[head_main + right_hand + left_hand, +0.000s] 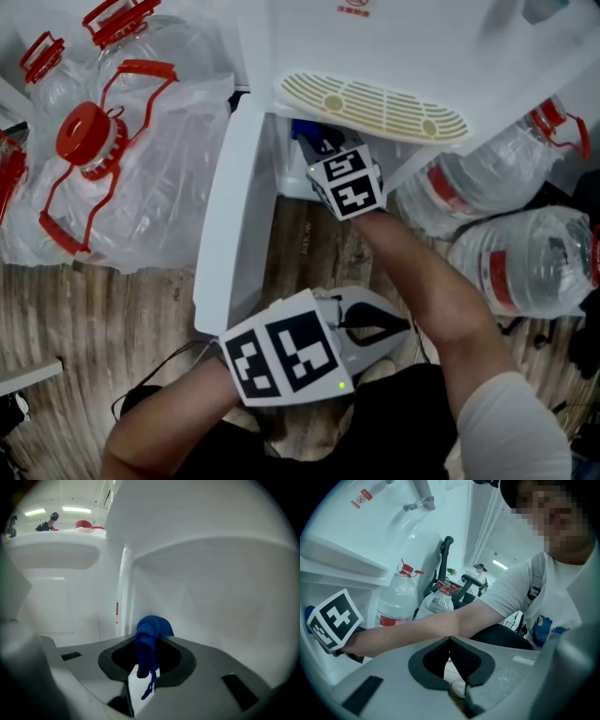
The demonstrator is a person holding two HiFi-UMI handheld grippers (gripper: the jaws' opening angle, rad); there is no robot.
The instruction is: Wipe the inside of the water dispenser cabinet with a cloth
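The white water dispenser (403, 47) stands below me with its cabinet door (230, 225) swung open to the left. My right gripper (321, 145) reaches into the cabinet opening under the drip grille (375, 108), shut on a blue cloth (302, 129). In the right gripper view the blue cloth (149, 639) bunches between the jaws of that gripper (147, 660), close to the white cabinet wall (225, 602). My left gripper (401, 325) is held low near the person's lap, outside the cabinet. Its jaws (450, 641) are shut with nothing between them.
Full water bottles (487, 169) (534, 262) lie to the right of the dispenser. Empty bottles with red caps (89, 141) sit in clear plastic on the left. A black cable (169, 361) lies on the wood floor (94, 319) near the door's front corner.
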